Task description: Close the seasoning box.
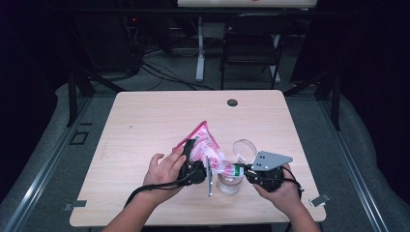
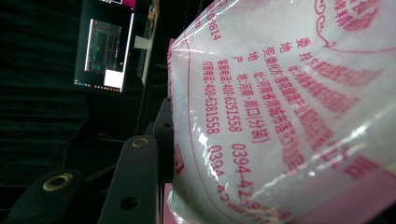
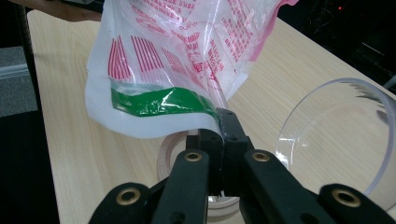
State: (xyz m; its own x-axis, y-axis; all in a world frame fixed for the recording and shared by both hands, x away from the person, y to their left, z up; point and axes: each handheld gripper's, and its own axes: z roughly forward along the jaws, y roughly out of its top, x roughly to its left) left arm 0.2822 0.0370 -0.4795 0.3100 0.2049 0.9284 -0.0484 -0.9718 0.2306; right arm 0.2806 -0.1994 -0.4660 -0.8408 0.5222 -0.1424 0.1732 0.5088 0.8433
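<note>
High view: pale wooden table; dark room, folding chair.

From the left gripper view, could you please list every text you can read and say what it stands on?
All on the white and pink plastic bag:
"400-6351558", after Chinese characters.
"0394-42...", the rest creased.
"...0814", near the top edge, its start cut off.
Columns of pink Chinese characters, too blurred to quote reliably.
The monitor in the background is too small to read.

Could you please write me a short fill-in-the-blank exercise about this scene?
1. The bag has white plastic printed in ____ lettering.
2. The right claw pinches the bag's edge beside a ____ strip.
3. The bag is tilted over a clear ____.
4. The round lid lies on the ____.

Answers: pink; green; jar; table
</note>
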